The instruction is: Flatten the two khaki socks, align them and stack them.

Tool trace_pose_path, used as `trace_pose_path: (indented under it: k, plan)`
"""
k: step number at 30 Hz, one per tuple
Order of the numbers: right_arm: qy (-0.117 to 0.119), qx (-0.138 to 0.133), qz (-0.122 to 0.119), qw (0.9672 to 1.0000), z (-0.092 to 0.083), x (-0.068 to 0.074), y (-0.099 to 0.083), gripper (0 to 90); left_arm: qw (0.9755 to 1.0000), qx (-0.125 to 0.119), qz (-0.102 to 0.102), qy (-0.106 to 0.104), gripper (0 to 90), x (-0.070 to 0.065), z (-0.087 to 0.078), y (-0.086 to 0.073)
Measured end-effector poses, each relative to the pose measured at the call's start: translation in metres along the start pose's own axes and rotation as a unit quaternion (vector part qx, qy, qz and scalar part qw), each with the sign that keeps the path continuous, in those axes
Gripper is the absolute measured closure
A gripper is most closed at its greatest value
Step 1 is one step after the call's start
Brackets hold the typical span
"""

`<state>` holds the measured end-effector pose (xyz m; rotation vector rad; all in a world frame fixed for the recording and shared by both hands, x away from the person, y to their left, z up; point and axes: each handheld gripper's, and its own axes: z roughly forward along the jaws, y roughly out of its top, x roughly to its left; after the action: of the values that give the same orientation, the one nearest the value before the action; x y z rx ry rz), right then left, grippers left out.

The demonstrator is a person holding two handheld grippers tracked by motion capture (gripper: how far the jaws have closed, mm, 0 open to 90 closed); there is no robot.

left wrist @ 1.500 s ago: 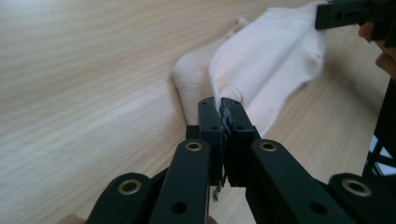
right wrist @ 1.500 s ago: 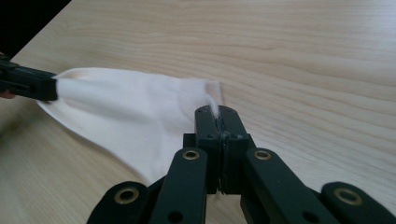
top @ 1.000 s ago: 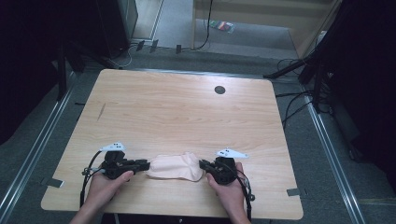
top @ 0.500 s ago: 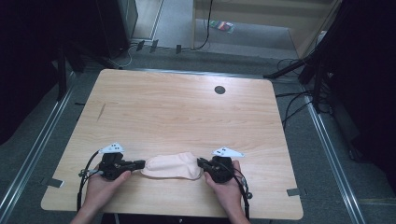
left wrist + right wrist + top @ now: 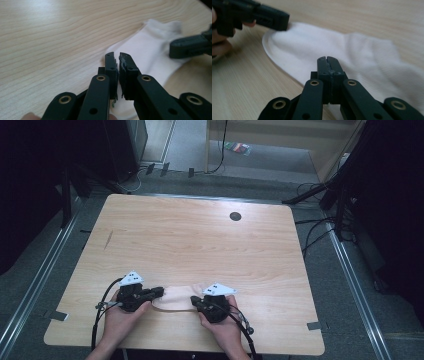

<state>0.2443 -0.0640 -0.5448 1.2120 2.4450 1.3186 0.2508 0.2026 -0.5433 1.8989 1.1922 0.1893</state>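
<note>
A pale sock (image 5: 172, 297) lies flat on the wooden table (image 5: 200, 245) near its front edge, between my two grippers. My left gripper (image 5: 159, 291) is shut, with its tips over the sock's left end. In the left gripper view its jaws (image 5: 116, 56) stand together above the sock (image 5: 150, 50), and no cloth shows between them. My right gripper (image 5: 194, 302) is shut too; its jaws have just closed the last bit. In the right gripper view its tips (image 5: 328, 60) sit over the sock (image 5: 337, 47), whose far rounded end the left gripper (image 5: 274, 21) touches.
A dark round hole (image 5: 235, 216) sits in the table's far right part. Cables (image 5: 100, 320) trail from both grippers toward the front edge. Metal rails (image 5: 350, 270) run along the floor on both sides, and dark stands and cables crowd the back corners.
My right gripper has moved left over the sock, so less of the sock shows between the grippers. The left gripper shifted slightly right toward it.
</note>
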Motion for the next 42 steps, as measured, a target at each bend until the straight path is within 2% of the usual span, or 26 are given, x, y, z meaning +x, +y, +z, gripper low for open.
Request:
trace_pose_path:
  k: [2,4,7,10,11,13,14,15,16,18,21,24,28,32,33,35,37,38,42]
  plan:
    - [-0.003,0.015,-0.009,0.9998,0.006,0.002,-0.003,90.0,0.9998,0.010,0.003,0.015,88.7,0.002,0.003,-0.002]
    - [-0.002,0.013,-0.009,0.9999,0.005,0.001,-0.004,90.0,0.9992,0.017,0.013,0.035,88.9,0.002,0.005,-0.005]
    - [-0.003,0.015,0.001,0.9999,0.002,-0.002,-0.005,90.0,0.9987,0.013,0.025,0.043,88.7,0.001,0.005,-0.006]
    - [-0.006,0.010,0.007,0.9999,0.001,-0.003,-0.006,90.0,0.9984,0.005,0.019,0.053,85.6,0.002,0.005,-0.005]
    - [-0.008,0.003,0.011,0.9999,0.000,-0.001,-0.005,88.6,0.9986,-0.004,0.014,0.051,82.7,0.004,0.003,-0.004]
    - [0.008,-0.015,0.015,0.9997,-0.003,0.004,-0.003,88.6,0.9989,-0.036,-0.005,0.031,80.3,0.007,-0.007,-0.002]
    - [0.012,-0.021,0.009,0.9997,-0.005,0.009,-0.001,89.2,0.9982,-0.054,-0.008,0.026,80.6,0.008,-0.012,0.000]
    - [0.018,-0.026,0.002,0.9995,-0.005,0.014,0.002,90.0,0.9977,-0.066,-0.011,0.011,82.0,0.007,-0.016,0.002]
    - [0.024,-0.027,-0.003,0.9993,-0.004,0.020,0.004,90.0,0.9975,-0.071,-0.006,0.001,83.9,0.006,-0.017,0.003]
    - [0.038,-0.022,-0.016,0.9989,0.003,0.031,0.008,90.0,0.9983,-0.056,0.002,-0.017,86.7,0.000,-0.013,0.005]
    - [0.045,-0.018,-0.023,0.9985,0.020,0.042,0.012,90.0,0.9995,-0.017,0.013,-0.025,90.0,-0.005,0.002,0.002]
    - [0.046,-0.007,-0.031,0.9984,0.038,0.050,0.014,90.0,0.9998,0.007,0.011,-0.013,90.0,-0.004,0.013,0.000]
    - [0.053,0.020,-0.049,0.9972,0.050,0.054,0.009,90.0,0.9999,0.004,0.014,-0.002,90.0,-0.002,0.016,0.000]
    - [0.060,0.045,-0.069,0.9948,0.042,0.055,0.005,90.0,0.9999,-0.003,0.016,0.006,90.0,-0.003,0.017,0.000]
    - [0.062,0.047,-0.072,0.9943,0.039,0.054,0.004,90.0,0.9999,-0.003,0.014,0.005,90.0,-0.002,0.017,0.000]
    - [0.069,0.035,-0.063,0.9950,0.029,0.048,0.002,90.0,0.9998,-0.014,0.011,-0.004,87.8,0.000,0.015,0.000]
    - [0.069,0.015,-0.041,0.9966,0.016,0.036,0.001,90.0,0.9993,-0.032,-0.002,-0.018,77.4,0.003,0.009,-0.001]
    - [0.063,0.004,-0.028,0.9976,0.008,0.027,0.001,90.0,0.9987,-0.042,-0.006,-0.027,75.8,0.005,0.005,-0.001]
    - [0.022,-0.029,0.021,0.9991,-0.022,-0.010,0.002,88.6,0.9968,-0.071,-0.009,-0.036,67.4,0.013,-0.009,-0.002]
